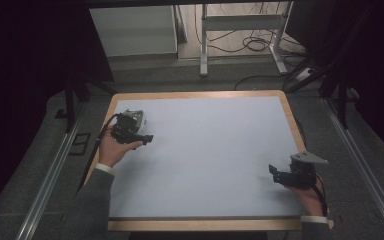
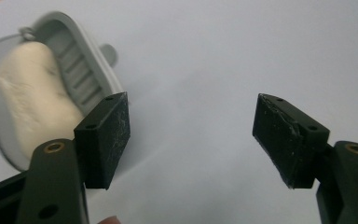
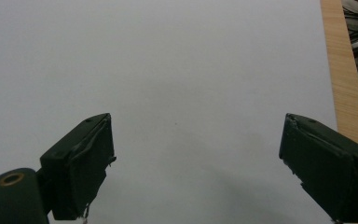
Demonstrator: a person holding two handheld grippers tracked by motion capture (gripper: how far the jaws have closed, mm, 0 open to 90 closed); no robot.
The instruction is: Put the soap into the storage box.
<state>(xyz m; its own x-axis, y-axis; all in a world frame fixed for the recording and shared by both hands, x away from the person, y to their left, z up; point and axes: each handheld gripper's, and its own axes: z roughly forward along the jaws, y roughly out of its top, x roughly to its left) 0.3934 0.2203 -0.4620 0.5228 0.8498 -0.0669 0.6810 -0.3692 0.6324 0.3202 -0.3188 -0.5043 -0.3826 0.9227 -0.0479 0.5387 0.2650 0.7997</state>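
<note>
A pale blue-grey mat (image 1: 205, 155) covers a wooden-edged table (image 1: 195, 94), and we see the person's two hands enter from the near edge, each holding a gripper. The left gripper (image 1: 139, 136) lies over the mat's left part, toward the far corner, held by the left hand (image 1: 115, 147); its dark cable trails off the left edge of the table. In the left gripper view, we find this left gripper (image 2: 191, 140) with its jaws spread wide apart and bare mat between them; nothing is grasped. Just beyond and beside the jaw on the left of that view sits a grey soap dish (image 2: 93, 70) with a ribbed floor, holding a cream-coloured bar of soap (image 2: 32, 102); whether the jaw touches the dish we cannot tell. In the high view the same dish (image 1: 135, 117) appears as a small pale object at the far side of the left gripper, partly hidden by it. The right gripper (image 1: 280, 175), topped by its grey three-cornered plate, rests near the mat's right near corner in the right hand (image 1: 310, 197). In the right gripper view its jaws (image 3: 196, 163) likewise stand wide open over empty mat, with the wooden table edge (image 3: 342, 74) at the right of that view.
</note>
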